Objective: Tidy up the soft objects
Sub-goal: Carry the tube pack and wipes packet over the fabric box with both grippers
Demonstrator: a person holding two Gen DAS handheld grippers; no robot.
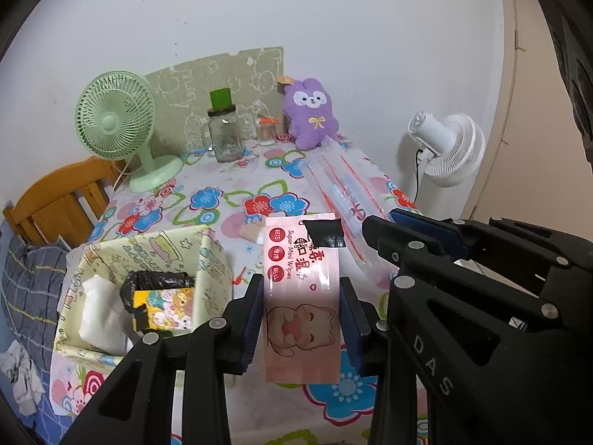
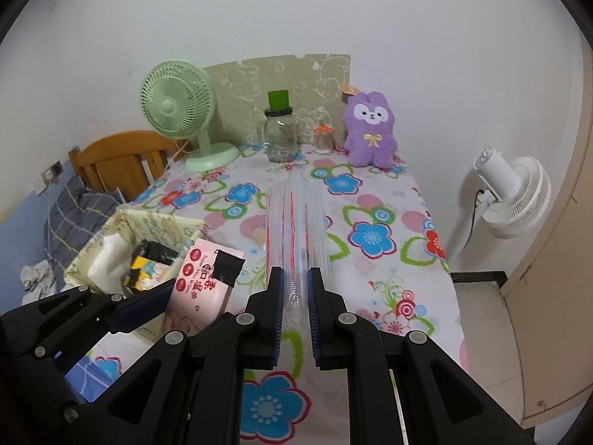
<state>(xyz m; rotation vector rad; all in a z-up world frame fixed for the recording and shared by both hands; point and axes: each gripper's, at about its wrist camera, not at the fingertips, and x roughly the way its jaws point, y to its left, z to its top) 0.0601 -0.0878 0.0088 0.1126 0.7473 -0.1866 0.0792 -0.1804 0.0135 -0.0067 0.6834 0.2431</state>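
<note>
My left gripper (image 1: 302, 289) is shut on a pink pack of mini wet wipes (image 1: 302, 296) and holds it above the floral table, just right of a pale yellow storage box (image 1: 213, 259). The pack also shows in the right wrist view (image 2: 207, 285). My right gripper (image 2: 295, 278) is shut on a clear plastic packet with red stripes (image 2: 296, 222), which stretches away over the table; it also shows in the left wrist view (image 1: 344, 193). The box (image 2: 148, 222) holds a white tissue pack (image 1: 100, 307) and a yellow-and-black packet (image 1: 163, 304). A purple plush bunny (image 2: 370, 129) sits at the table's back.
At the back stand a green desk fan (image 1: 115, 126), a glass jar with a green lid (image 1: 224, 133) and a small toothpick jar (image 1: 267, 131). A white floor fan (image 2: 515, 193) is off the table's right edge. A wooden bed frame (image 1: 55, 200) and bedding lie left.
</note>
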